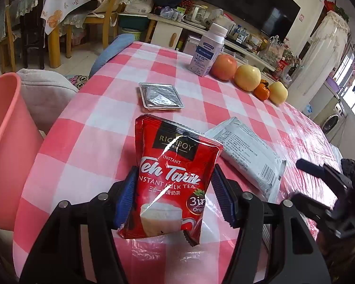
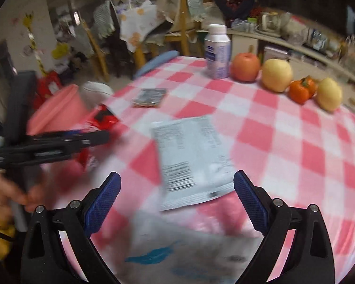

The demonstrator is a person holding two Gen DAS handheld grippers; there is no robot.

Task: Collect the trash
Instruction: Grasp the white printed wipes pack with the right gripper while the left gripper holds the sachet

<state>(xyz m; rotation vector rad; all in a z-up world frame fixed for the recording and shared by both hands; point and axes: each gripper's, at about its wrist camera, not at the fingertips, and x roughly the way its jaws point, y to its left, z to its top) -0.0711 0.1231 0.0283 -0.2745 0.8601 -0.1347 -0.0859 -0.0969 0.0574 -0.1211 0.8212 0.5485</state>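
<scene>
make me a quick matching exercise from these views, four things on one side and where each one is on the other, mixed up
Things:
1. red tea sachet
2. white packet
3. foil tray
4. pink bin

Places:
a. off the table's edge
b. flat on the cloth, ahead of the open right gripper
c. between the left gripper fingers
d. on the cloth, short of the bottle

Pairs: 1-c, 2-b, 3-d, 4-a
</scene>
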